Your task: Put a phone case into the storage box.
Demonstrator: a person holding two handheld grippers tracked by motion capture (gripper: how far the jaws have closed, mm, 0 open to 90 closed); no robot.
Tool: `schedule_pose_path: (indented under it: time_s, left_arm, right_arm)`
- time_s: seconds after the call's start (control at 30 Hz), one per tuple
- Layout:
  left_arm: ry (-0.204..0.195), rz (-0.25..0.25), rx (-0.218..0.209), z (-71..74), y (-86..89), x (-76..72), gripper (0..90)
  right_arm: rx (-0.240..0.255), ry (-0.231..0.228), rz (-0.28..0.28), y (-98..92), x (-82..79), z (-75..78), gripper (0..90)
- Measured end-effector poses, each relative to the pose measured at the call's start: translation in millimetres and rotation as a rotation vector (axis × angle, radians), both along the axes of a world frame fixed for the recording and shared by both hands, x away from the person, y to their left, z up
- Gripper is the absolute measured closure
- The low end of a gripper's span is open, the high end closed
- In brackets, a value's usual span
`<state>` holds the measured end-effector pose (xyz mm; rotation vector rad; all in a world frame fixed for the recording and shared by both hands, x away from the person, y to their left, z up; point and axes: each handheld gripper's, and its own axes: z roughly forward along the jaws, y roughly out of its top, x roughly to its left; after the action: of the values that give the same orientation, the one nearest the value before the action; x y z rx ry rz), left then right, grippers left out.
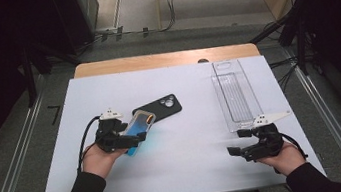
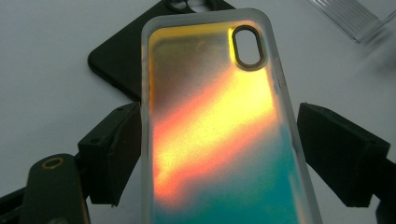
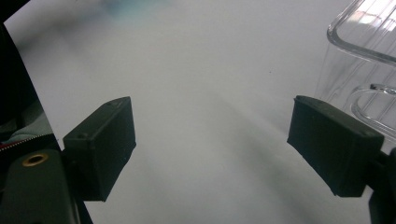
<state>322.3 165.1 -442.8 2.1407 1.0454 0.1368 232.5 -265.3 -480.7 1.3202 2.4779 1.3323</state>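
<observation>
My left gripper (image 1: 135, 138) is shut on a phone case (image 1: 140, 126) with an orange-to-teal shimmer and a frosted rim, and holds it tilted just above the white table top. In the left gripper view the case (image 2: 215, 130) stands between the two black jaws, which press on its long edges, camera cutout at the far end. A black phone (image 1: 160, 108) lies face down on the table just behind the case, its corner (image 2: 116, 60) showing past the rim. My right gripper (image 1: 238, 143) rests low at the front right, open with nothing between its jaws (image 3: 210, 149).
A long clear plastic tray (image 1: 235, 94) lies lengthwise at the right, its near end (image 3: 369, 51) just ahead of my right gripper. The white sheet (image 1: 192, 158) covers the wooden table. Dark stands and cables line both sides beyond the table edges.
</observation>
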Motion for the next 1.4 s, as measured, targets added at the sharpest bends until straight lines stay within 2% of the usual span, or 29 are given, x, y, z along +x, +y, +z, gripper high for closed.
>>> schedule_pose_path:
  time_s: [0.07,0.1,0.23,0.4,0.5,0.73,0.93,1.0,1.1,1.3,1.4]
  left_arm:
    - [0.012,-0.007,-0.011,0.5,-5.2,-2.4,16.7]
    - [0.015,-0.014,-0.016,0.5,-7.5,-3.3,16.6]
    - [0.029,-0.020,-0.063,1.0,-16.0,-5.2,16.6]
    - [0.022,-0.020,-0.075,1.6,-28.1,-8.0,16.6]
    - [0.012,-0.004,-0.079,1.6,-33.8,-10.2,16.6]
    - [0.007,0.048,-0.119,-0.9,-41.2,-15.6,16.6]
    - [-0.032,0.071,-0.138,-3.9,-49.6,-22.7,16.6]
    - [-0.048,0.080,-0.129,-6.1,-52.5,-25.4,16.6]
    - [-0.061,0.096,-0.136,-9.6,-55.8,-28.8,16.6]
    - [-0.113,0.116,-0.149,-11.6,-61.3,-35.7,16.6]
    - [-0.126,0.126,-0.160,-13.9,-63.2,-38.7,16.6]
  right_arm:
    - [0.010,0.019,-0.015,0.3,0.0,0.5,13.2]
    - [0.036,0.040,-0.027,1.1,0.1,1.3,13.1]
    - [0.043,0.038,-0.019,2.8,-0.4,2.4,13.2]
    - [0.040,0.039,-0.024,6.1,-0.3,4.8,13.2]
    - [0.052,0.040,-0.038,8.5,-0.2,7.9,13.2]
    - [0.068,0.045,-0.069,16.8,0.1,17.0,13.2]
    - [0.084,0.038,-0.071,27.3,3.9,24.6,13.3]
    - [0.080,0.036,-0.069,31.2,5.5,26.5,13.3]
    - [0.084,0.053,-0.074,38.1,9.0,30.3,15.4]
    - [0.087,0.055,-0.077,46.0,14.1,33.9,15.6]
    - [0.100,0.064,-0.085,49.7,18.1,36.2,15.6]
